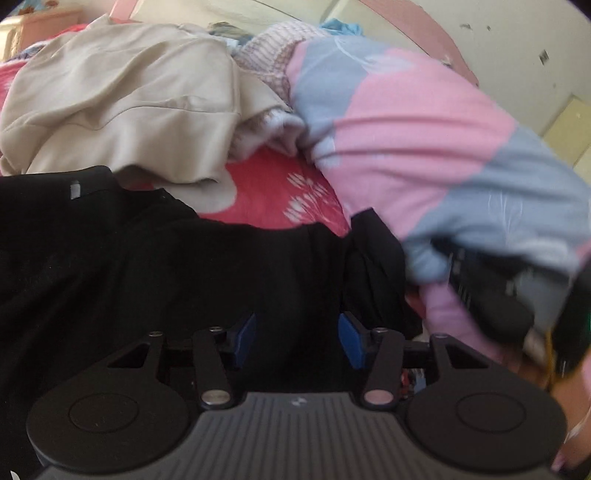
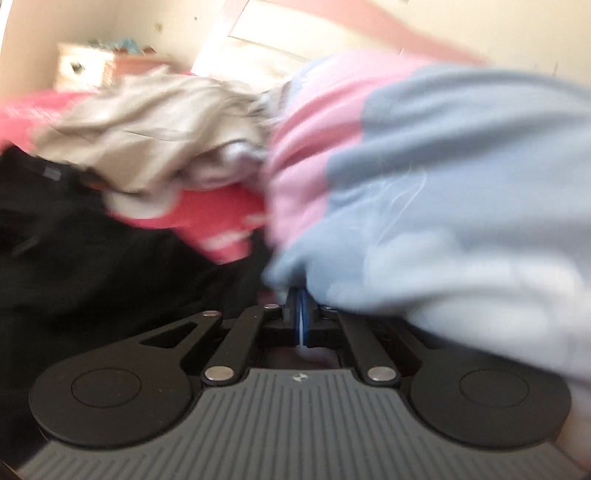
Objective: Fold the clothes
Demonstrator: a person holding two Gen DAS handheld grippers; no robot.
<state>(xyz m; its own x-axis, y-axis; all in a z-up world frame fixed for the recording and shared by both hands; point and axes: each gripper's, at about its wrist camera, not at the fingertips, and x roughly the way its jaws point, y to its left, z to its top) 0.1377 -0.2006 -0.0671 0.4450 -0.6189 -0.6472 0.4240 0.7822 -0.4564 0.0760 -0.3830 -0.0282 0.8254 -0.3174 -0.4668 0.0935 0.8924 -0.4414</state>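
A black garment [image 1: 155, 266] lies on the red flowered bedsheet [image 1: 273, 192]. My left gripper [image 1: 297, 338] is open just above it, blue pads apart, holding nothing. A pink and blue-grey cloth [image 1: 424, 140] is bunched at the right. My right gripper [image 2: 301, 314] is shut on the edge of this pink and blue-grey cloth [image 2: 443, 166], and it shows at the right of the left wrist view [image 1: 491, 295]. The right wrist view is blurred by motion.
A beige garment [image 1: 122, 99] is heaped at the back left, with a pink knitted piece [image 1: 273, 48] behind it. A pink headboard [image 1: 417, 22] and cream wall stand behind the bed. A small cabinet [image 2: 85, 66] is at the far left.
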